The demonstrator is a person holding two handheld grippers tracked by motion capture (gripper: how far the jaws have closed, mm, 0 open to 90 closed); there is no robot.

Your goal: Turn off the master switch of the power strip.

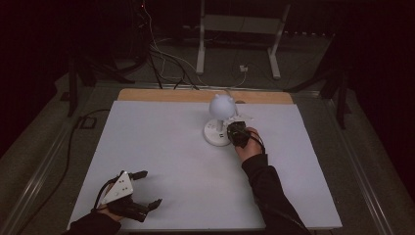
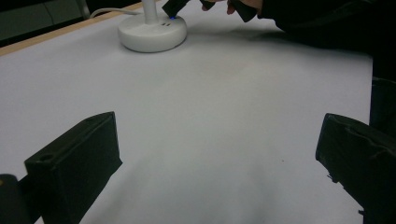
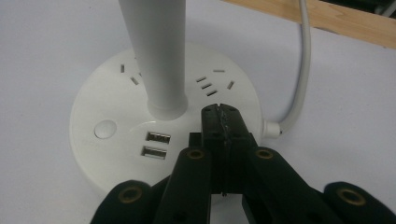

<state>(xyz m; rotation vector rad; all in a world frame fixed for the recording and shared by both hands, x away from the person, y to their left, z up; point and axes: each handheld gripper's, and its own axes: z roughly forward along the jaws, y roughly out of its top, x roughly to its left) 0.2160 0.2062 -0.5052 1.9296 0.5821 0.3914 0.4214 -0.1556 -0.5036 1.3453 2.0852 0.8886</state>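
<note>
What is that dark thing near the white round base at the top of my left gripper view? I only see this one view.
Observer: That is the right gripper, jaws pressed together over the lamp base.
Operator: Does the base have buttons?
Observer: Yes, a round button sits left of two USB ports.
Operator: What tops the stem?
Observer: In the high view, a round white lamp head with two small ears.
Operator: And my own gripper?
Observer: The left gripper lies open near the table's front left corner.
</note>
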